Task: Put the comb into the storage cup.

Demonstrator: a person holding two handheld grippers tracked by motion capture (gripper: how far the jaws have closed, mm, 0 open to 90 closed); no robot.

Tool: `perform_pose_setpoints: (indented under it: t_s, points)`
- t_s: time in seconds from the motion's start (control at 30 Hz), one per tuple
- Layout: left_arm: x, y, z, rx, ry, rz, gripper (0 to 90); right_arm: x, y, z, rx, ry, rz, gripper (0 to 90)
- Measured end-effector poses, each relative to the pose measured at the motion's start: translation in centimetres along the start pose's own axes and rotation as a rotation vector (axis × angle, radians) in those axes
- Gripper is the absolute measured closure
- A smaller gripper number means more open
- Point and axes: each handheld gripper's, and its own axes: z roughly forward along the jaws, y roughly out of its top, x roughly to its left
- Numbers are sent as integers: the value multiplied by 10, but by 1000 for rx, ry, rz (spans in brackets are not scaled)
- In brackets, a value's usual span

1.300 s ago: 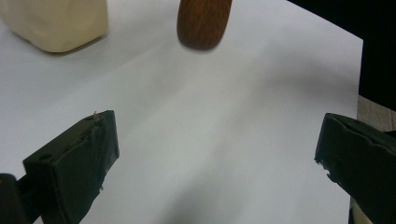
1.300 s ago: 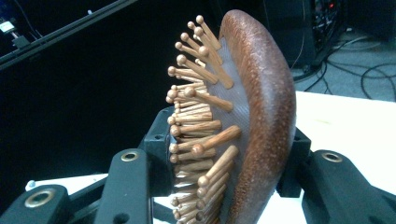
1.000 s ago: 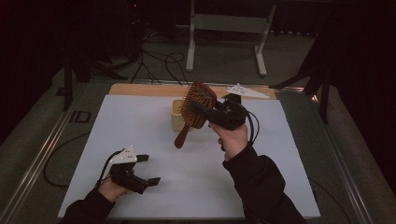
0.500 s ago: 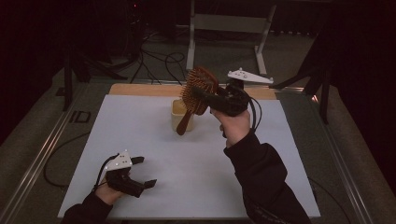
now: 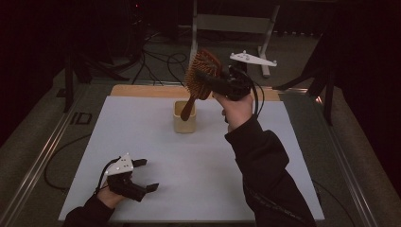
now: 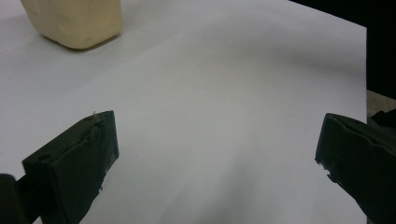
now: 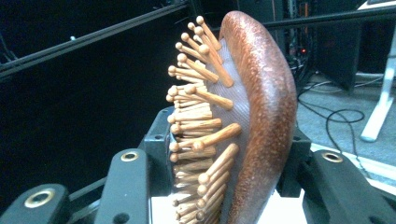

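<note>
Bench (image 5: 142, 142) with cream cup (image 5: 184, 120) at centre. Your right claw (image 5: 213, 80) grips the wooden hairbrush (image 5: 201, 78) by its head above the cup, handle down; judged step: lowering the handle in. Left claw (image 5: 142, 175) rests open, empty.

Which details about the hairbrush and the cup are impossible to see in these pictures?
- Cup inside: high view, too dark and small.
- Cup top: left gripper view, cut off by the edge.
- Hairbrush handle: right gripper view, hidden below the right claw.
</note>
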Motion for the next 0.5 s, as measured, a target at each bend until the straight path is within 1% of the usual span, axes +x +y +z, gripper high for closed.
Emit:
perform_pose_setpoints:
  t_s: [0.27, 0.5]
  points:
    - [-1, 0, -1, -6, 6, 15, 0, -9, 10, 12, -5, -33, 4, 519]
    - [-1, 0, 0, -9, 4, 19, 0, -20, 12, 22, -12, -58, 13, 519]
